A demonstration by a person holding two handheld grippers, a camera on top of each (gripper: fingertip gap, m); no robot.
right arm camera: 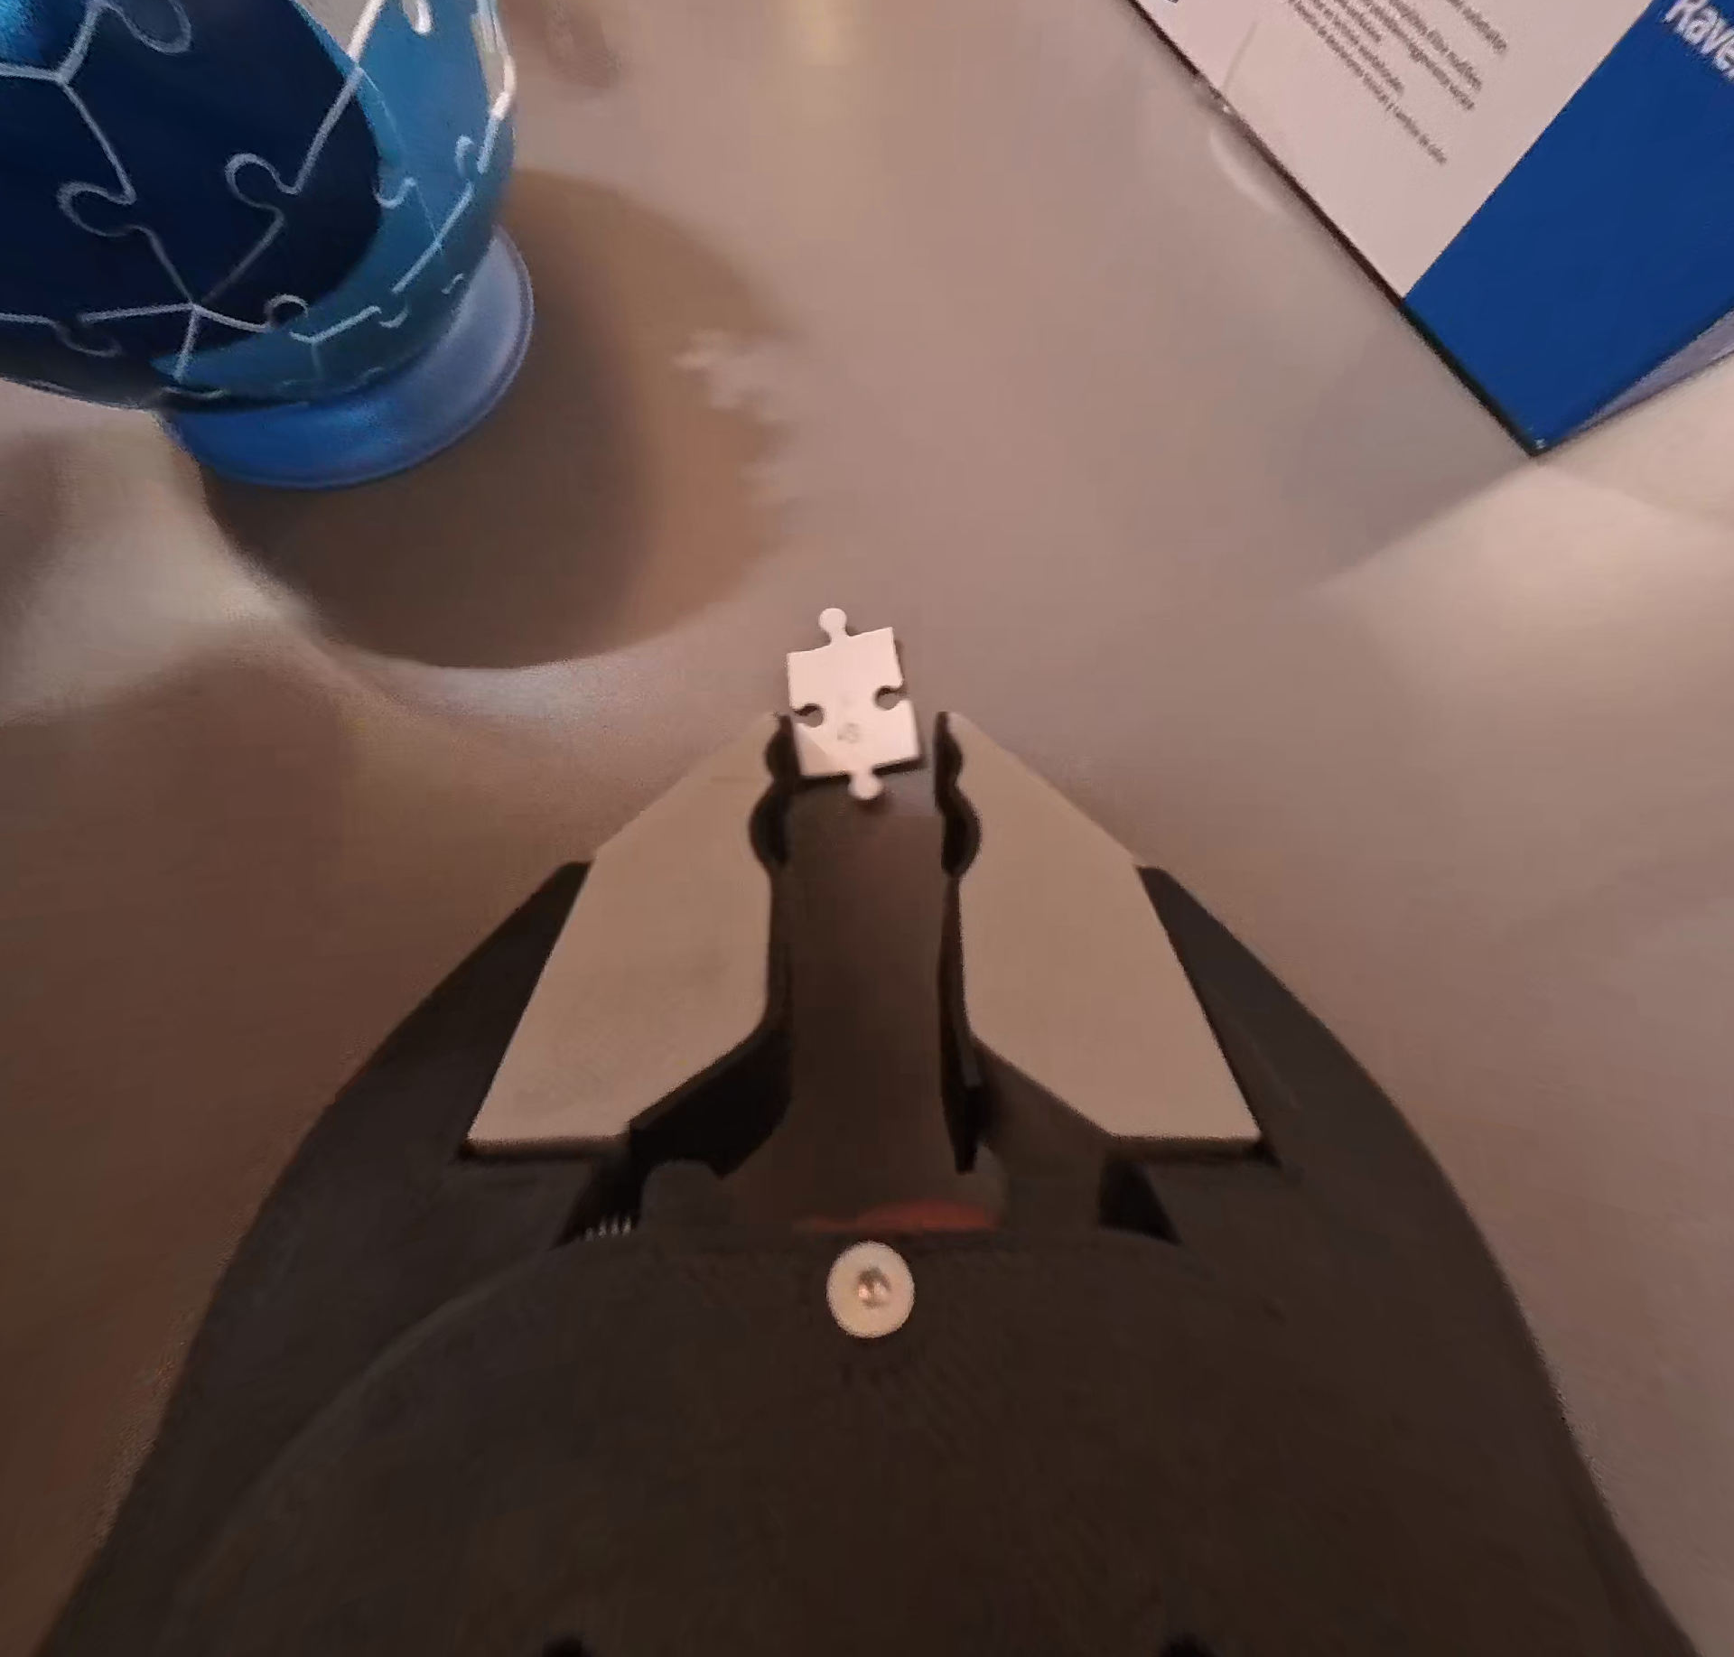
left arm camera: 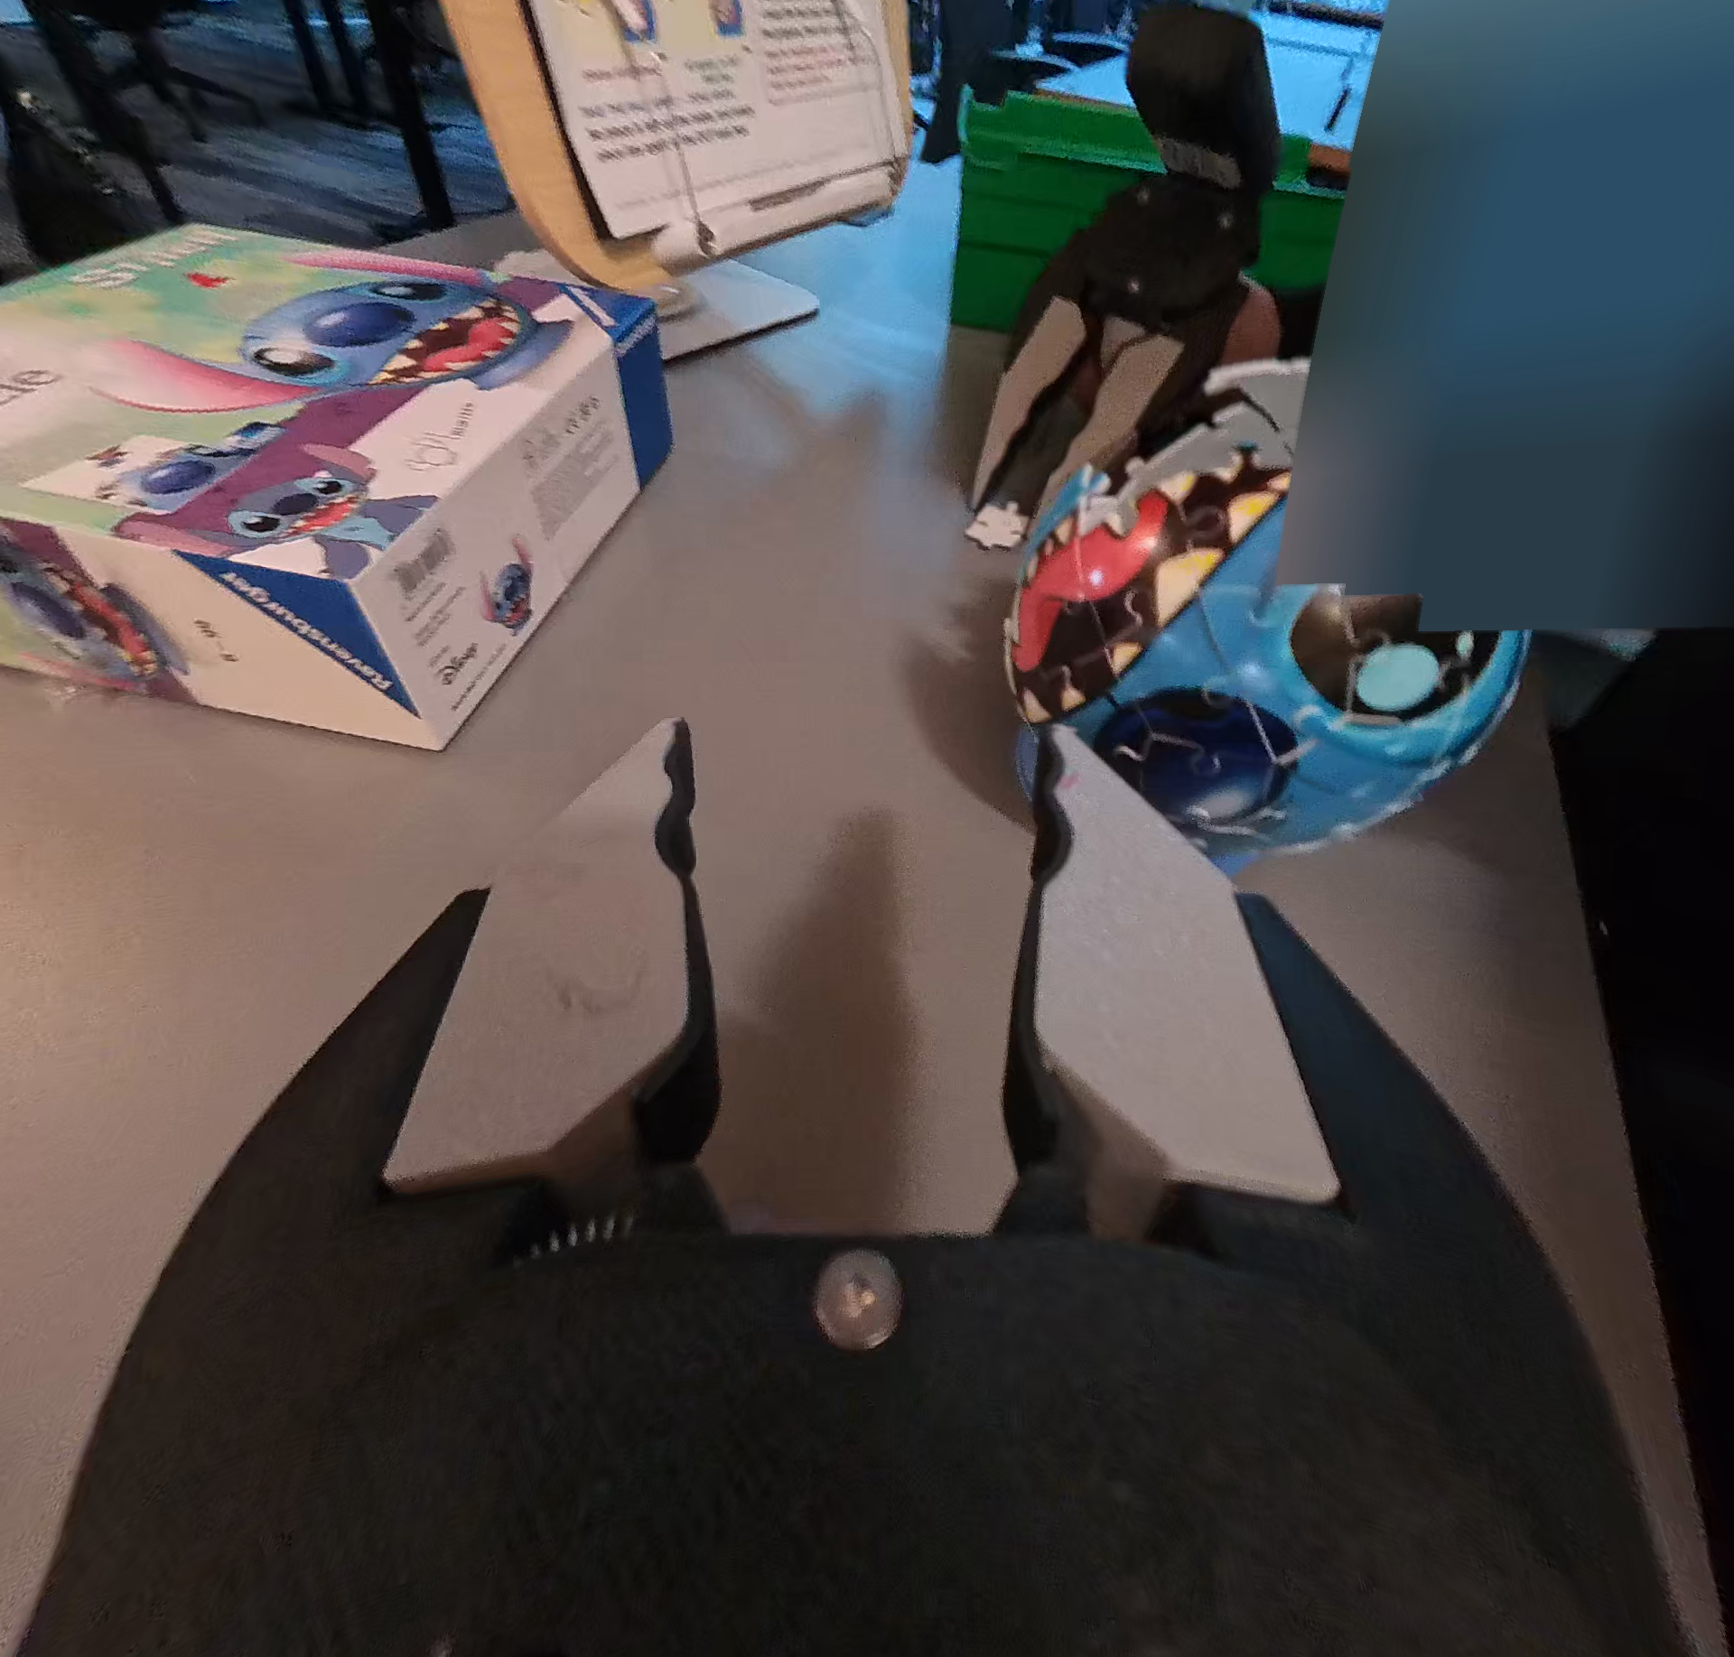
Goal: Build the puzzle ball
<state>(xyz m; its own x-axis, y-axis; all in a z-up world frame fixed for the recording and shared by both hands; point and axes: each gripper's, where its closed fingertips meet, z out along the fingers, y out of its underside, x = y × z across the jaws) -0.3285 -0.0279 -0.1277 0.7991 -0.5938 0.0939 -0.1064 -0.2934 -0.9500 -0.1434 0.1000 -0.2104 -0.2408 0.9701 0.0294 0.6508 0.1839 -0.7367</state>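
The partly built puzzle ball [left arm camera: 1220, 674], blue with a red mouth, stands on a blue ring at the right and has an open hole near its top. It also shows at the upper left of the right wrist view [right arm camera: 235, 158]. My left gripper [left arm camera: 863, 749] is open and empty, just left of the ball. My right gripper [right arm camera: 861, 728] points down at the table with its jaws narrowed around a white puzzle piece [right arm camera: 849, 702] that lies face down. The left pad touches the piece and a small gap shows on the right. In the left wrist view the right gripper [left arm camera: 1023, 496] and the piece [left arm camera: 999, 524] are behind the ball.
The puzzle box [left arm camera: 310, 486] lies at the left on the grey table [left arm camera: 798, 533], and its corner shows in the right wrist view [right arm camera: 1501, 158]. A stand holding an instruction sheet [left arm camera: 713, 92] is at the back. A green crate [left arm camera: 1051, 205] stands behind the right gripper. The gap from one gripper's tips to the other's is roughly 25 cm.
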